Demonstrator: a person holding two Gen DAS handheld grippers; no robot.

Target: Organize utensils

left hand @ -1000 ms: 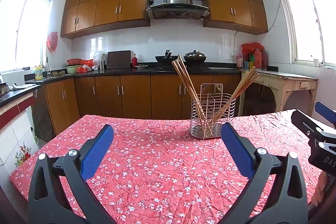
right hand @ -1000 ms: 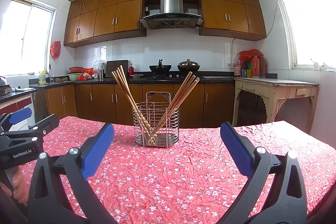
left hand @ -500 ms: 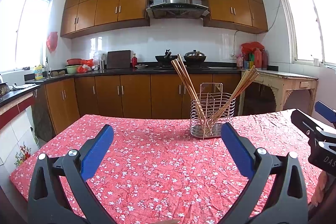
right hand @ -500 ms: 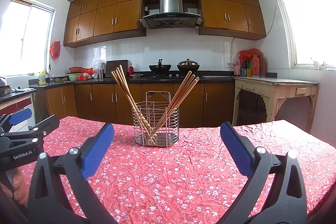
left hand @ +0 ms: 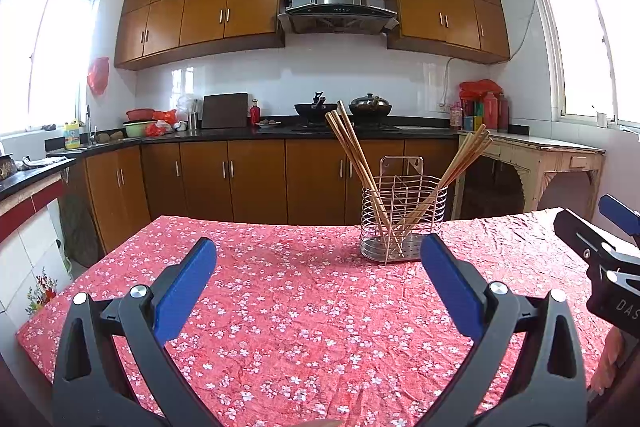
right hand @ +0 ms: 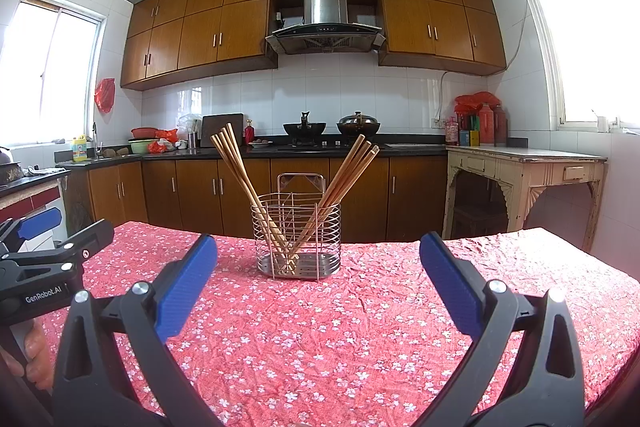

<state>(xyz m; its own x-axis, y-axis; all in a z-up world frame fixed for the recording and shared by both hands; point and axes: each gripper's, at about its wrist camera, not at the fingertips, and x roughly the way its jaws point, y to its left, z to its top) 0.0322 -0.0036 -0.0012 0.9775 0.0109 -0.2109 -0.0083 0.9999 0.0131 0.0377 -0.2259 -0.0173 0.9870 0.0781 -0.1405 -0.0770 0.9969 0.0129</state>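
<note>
Two bunches of chopsticks (right hand: 236, 183) lean apart in wire holder (right hand: 298, 239), mid counter (right hand: 360, 327), far from both grippers. Left gripper (left hand: 318, 279) & right gripper (right hand: 318, 275) fingers wide apart, holding nothing. Looks nearly done; go slow, don't tip holder.

Red white-flowered tablecloth (right hand: 360, 327), blue fingers (right hand: 186, 283), tan chopsticks (right hand: 240, 167), silver holder (right hand: 298, 227).

Both wrist cameras sit low over the table (left hand: 304, 307), facing the kitchen counter (right hand: 360, 149) — left one offset leftward, perhaps slightly farther — sharing the wire holder (left hand: 403, 223) of chopsticks (right hand: 244, 183).
</note>
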